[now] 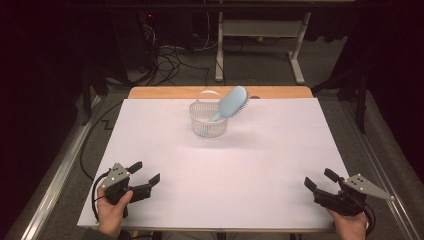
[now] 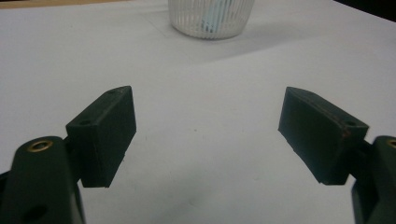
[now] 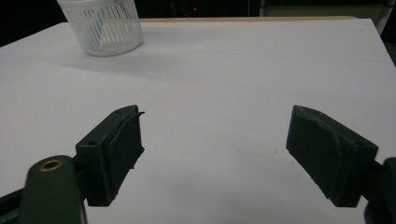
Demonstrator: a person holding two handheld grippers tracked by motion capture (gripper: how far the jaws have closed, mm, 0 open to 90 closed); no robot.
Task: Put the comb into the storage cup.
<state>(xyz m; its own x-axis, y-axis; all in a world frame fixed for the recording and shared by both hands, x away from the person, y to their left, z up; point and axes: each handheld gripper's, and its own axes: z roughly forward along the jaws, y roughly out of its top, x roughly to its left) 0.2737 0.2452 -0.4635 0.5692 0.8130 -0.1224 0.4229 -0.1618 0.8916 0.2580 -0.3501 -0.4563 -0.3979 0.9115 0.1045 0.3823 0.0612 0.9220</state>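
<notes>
hairbrush (image 1: 231, 103) propped in basket (image 1: 207, 126), tabletop (image 1: 225, 165) 12 o'clock | left gripper (image 1: 145, 178) fingers spread wide, empty, 7 o'clock | right gripper (image 1: 320, 179) likewise, 5 o'clock

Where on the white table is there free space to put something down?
Almost everywhere: the wide bare stretch between the basket and the two open grippers, left and right, plus both sides of the basket. It is crowded at the far middle, where the blue hairbrush leans out of the basket.
</notes>
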